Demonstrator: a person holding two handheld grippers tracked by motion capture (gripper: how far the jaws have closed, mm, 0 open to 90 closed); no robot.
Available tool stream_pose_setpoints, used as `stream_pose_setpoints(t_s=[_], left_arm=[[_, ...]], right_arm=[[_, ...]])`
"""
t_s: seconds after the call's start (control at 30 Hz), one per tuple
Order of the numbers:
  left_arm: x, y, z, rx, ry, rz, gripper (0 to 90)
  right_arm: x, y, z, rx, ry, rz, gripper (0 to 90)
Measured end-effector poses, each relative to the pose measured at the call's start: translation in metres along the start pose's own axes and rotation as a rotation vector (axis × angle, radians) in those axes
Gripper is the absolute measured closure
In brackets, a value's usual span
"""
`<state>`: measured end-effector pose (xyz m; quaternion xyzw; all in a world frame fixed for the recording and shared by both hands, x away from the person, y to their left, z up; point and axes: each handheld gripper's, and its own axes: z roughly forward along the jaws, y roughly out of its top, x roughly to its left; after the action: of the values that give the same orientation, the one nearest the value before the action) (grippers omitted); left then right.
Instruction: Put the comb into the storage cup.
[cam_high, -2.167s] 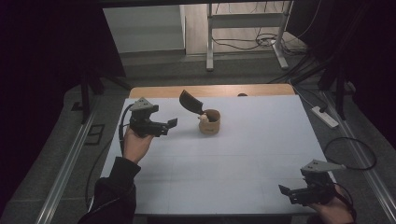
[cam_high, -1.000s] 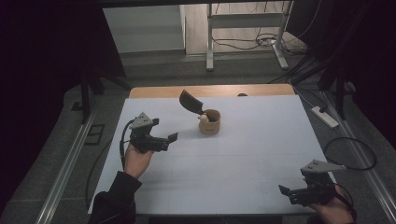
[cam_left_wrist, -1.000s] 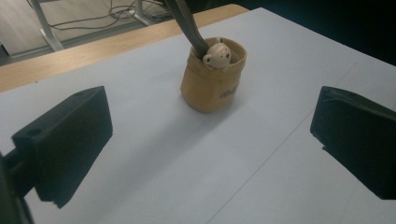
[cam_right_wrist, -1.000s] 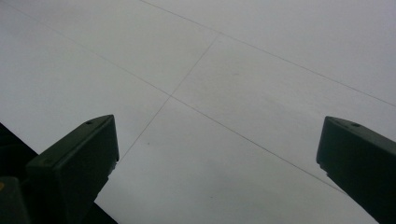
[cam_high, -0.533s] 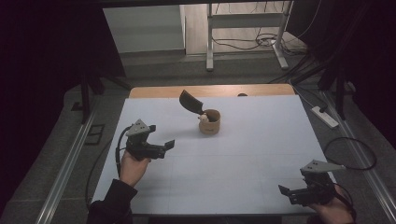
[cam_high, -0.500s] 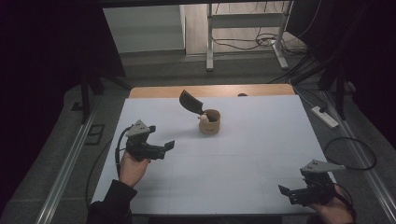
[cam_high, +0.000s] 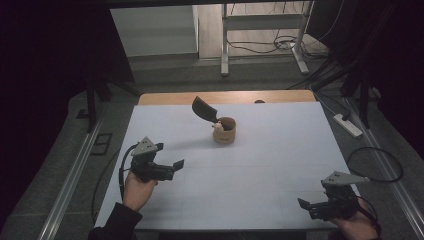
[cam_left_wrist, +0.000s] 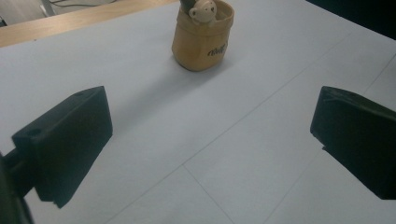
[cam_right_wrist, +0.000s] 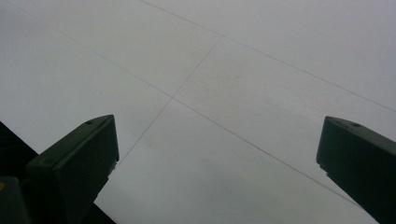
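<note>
Small tan cup (cam_high: 224, 131) w/ a little bear figure (cam_left_wrist: 202, 10) poking out of its top stands upright on the white worktop (cam_high: 260, 165), towards the far side, roughly mid-width. Dark print on the cup wall, too small to read. A dark flat paddle-shaped piece (cam_high: 204, 108) sticks out of the cup, tilted up & to the left in the high view; can't tell exactly what it is. Left hand-held gripper (cam_high: 176, 166) is nearest to the cup: held over the near-left part of the worktop, well apart from the cup, pointing towards the middle. Left gripper view has the cup at top centre, ahead of the two black jaws, which stand wide w/ nothing between them, just bare white surface w/ thin seam lines. Person's left hand (cam_high: 136, 186) grips it from below, dark sleeve (cam_high: 112, 224) at the bottom edge, cable looping off its left side, grey 3-cornered plate on top. Right hand-held gripper (cam_high: 306, 206) sits at the near-right corner, far from the cup, low over the worktop near its front edge; jaws also wide, holding nothing, right gripper view showing plain white surface & seams between them. A wooden strip (cam_high: 225, 97) of the worktop shows along the far edge. Beyond: grey floor, a white frame's legs (cam_high: 224, 50), cables; power strip (cam_high: 346, 125) on the floor at right.
</note>
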<state>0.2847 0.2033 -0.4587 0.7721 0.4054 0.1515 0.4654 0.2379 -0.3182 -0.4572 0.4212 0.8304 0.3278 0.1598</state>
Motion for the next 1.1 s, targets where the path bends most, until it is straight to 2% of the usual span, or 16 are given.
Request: stream_pose_setpoints(t_s=[0.3,0.4,1.1], left_arm=[[-0.005,-0.01,-0.01,0.028,0.008,0.004,0.0],[-0.005,-0.014,-0.015,0.034,0.003,-0.002,0.0],[-0.008,-0.041,-0.048,0.053,0.043,-0.046,0.0]], right_arm=[[0.0,0.0,0.0,-0.002,-0.002,0.001,0.0],[0.0,-0.001,-0.001,-0.001,-0.003,0.001,0.0],[0.001,-0.002,-0.001,0.003,-0.013,0.004,0.0]])
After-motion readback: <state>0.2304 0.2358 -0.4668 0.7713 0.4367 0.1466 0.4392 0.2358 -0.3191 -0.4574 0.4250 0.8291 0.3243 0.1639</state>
